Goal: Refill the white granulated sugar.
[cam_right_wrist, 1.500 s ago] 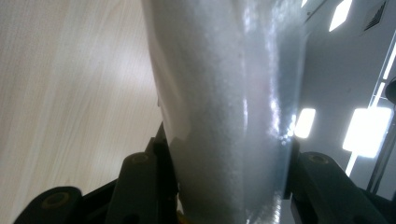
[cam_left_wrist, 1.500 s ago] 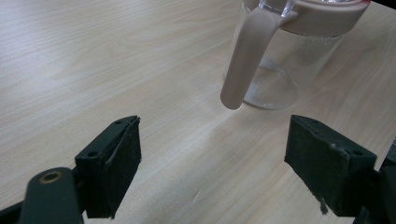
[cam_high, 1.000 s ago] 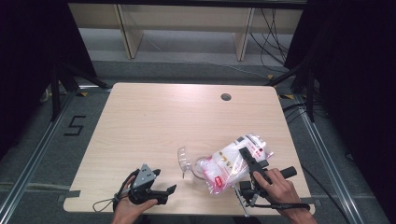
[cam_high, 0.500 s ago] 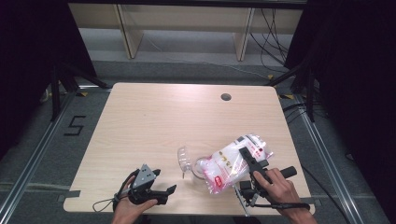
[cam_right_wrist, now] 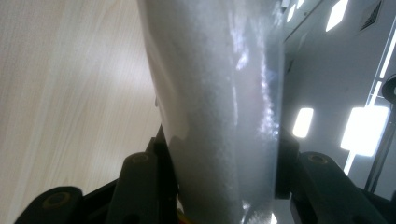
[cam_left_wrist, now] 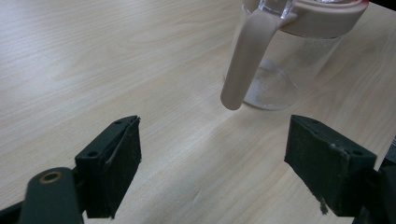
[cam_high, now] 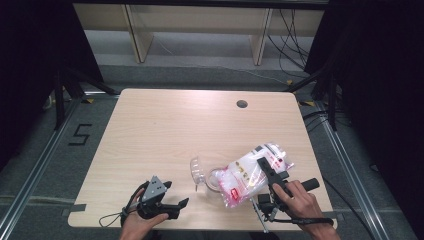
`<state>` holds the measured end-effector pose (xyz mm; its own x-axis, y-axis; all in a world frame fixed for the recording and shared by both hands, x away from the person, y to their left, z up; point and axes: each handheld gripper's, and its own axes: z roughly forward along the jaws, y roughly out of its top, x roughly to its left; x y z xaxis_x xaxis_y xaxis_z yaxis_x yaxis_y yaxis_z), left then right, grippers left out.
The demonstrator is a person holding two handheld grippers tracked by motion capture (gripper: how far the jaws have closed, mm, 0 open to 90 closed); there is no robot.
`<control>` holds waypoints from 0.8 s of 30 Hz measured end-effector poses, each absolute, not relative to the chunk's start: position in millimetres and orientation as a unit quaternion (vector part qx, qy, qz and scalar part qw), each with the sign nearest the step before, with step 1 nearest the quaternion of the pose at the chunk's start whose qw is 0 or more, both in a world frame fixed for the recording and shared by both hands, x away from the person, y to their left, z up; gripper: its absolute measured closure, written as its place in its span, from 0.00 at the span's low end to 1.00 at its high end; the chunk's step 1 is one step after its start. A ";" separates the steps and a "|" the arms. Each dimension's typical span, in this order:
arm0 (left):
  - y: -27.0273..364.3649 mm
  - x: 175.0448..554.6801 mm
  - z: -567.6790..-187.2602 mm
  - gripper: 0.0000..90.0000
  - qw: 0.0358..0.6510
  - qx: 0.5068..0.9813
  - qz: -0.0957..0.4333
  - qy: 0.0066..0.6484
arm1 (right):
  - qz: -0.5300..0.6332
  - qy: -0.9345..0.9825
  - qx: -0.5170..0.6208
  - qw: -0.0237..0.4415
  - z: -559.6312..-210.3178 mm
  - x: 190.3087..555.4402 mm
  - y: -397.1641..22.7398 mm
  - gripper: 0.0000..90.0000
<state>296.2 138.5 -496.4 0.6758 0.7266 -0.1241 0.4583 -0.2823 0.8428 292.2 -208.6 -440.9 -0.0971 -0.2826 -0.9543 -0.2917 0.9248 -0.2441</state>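
My right gripper point(cam_high: 265, 167) jaws clamp the sugar bag point(cam_high: 250, 172) tilted over the jar point(cam_high: 216, 181); left gripper point(cam_high: 172, 207) jaws gape on the worktop point(cam_high: 175, 125). Risk: bag shifts, sugar misses jar

A pale wood-grain desk point(cam_high: 165, 130) with a round cable hole point(cam_high: 242, 104) stands on grey floor point(cam_high: 200, 75). A taped "5" point(cam_high: 80, 135) marks the floor beside it. Beyond stands light wooden shelving point(cam_high: 200, 20), flanked by black curtains point(cam_high: 30, 60).
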 end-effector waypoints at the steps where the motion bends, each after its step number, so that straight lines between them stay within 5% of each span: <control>1: 138.4 296.1 -496.5 0.20 0.467 0.787 0.143 0.376 | 0.008 0.737 -0.193 0.648 -441.5 292.4 -209.0 0.65; 24: 138.6 295.7 -496.2 0.20 0.467 0.788 0.142 0.374 | -0.007 0.727 -0.205 0.656 -437.0 291.4 -210.5 0.65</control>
